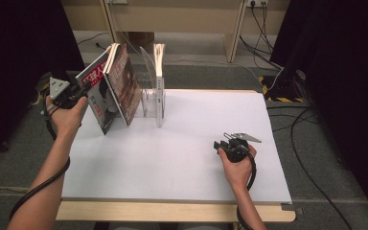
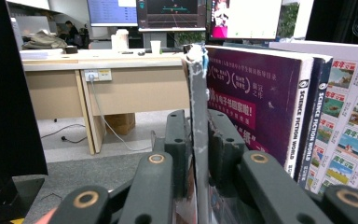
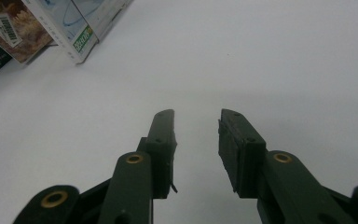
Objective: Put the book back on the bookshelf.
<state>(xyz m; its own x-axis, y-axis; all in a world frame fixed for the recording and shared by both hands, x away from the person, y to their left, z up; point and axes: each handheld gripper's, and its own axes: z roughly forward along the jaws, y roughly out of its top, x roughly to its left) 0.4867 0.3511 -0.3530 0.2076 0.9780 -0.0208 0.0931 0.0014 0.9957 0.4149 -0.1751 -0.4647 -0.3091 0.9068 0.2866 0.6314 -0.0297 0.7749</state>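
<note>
At the table's far left, two magazines lean together: a red-and-white one [image 1: 95,79] and a dark brown one [image 1: 124,81]. My left gripper [image 1: 83,91] is shut on the outer edge of the red-and-white magazine. In the left gripper view the jaws pinch a thin worn magazine edge [image 2: 198,107] at my left gripper [image 2: 198,140], with a purple book [image 2: 251,102] and a white illustrated magazine [image 2: 352,112] beside it. My right gripper [image 1: 219,145] rests low on the white tabletop [image 1: 187,143] at the right. It is open [image 3: 196,121], with nothing between its jaws.
A clear acrylic book stand [image 1: 148,76] stands at the table's back, with a white book [image 1: 159,86] upright against it. Book corners [image 3: 79,32] lie ahead-left of the right gripper. Cables run on the floor at the right [image 1: 297,120].
</note>
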